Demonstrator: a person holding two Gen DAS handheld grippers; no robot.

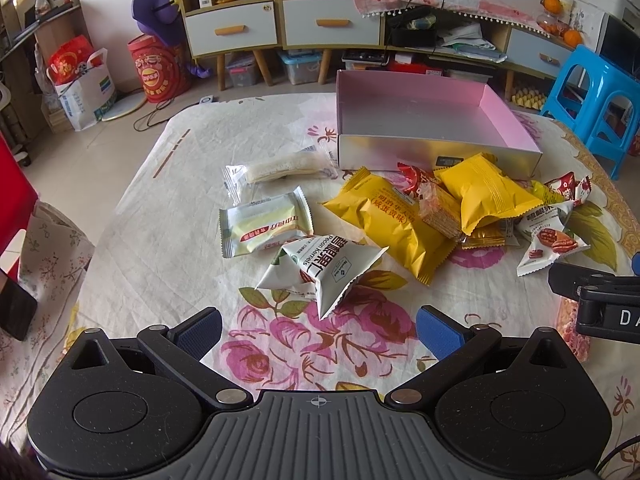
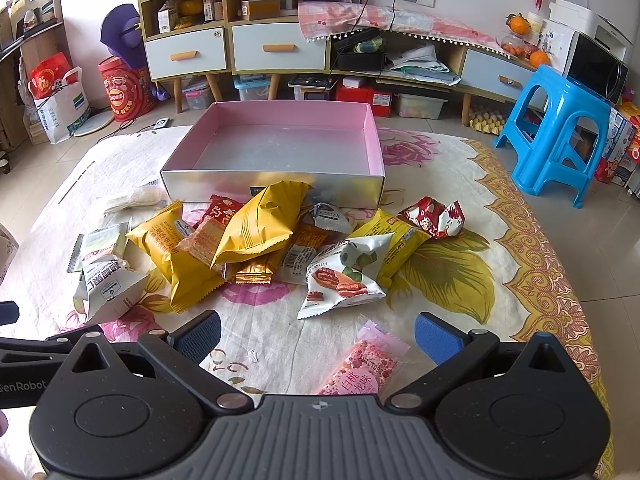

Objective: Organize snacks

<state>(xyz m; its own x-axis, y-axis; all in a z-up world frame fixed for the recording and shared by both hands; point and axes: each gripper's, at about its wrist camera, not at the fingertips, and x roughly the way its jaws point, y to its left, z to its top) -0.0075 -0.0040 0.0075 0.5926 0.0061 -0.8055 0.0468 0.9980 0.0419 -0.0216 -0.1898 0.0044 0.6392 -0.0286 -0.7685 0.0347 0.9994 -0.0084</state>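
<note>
**Across the floral cloth: a loose heap, an empty box, nothing held**

Toward the far edge of the cloth-covered surface [image 2: 460, 184] sits the pink-lined box [image 2: 280, 184], open and with nothing in it, while every snack lies outside it, heaped just in front of its near wall. Both grippers hang back at the near edge: the left gripper [image 1: 318, 330] has its jaws spread wide over bare cloth, and the right gripper [image 2: 318, 332] is likewise spread and grasping nothing.

The risks come mostly from the pile itself. The puffed yellow packet [image 2: 260, 224] leans on the box wall and rests on a wafer pack [image 2: 202, 240] and a gold bar wrapper [image 2: 254, 270], so pulling a lower item first would likely drag or tip its neighbours. The slick, air-filled bags could squirt out of a pinch taken on the bulge; the crimped end seams look safer. The white pecan bag [image 1: 332, 268] nearest the left gripper overlaps the pale green-and-white packet [image 1: 266, 222], so a low sweep might catch both.

The pink peach-flavoured bar [image 2: 360, 368] lies partly under the right gripper's body (easy to overlook, easy to press on). The two grippers are also close side by side, and reaching for the middle together could make them collide. Hard squeezing may crush the wafers.
</note>
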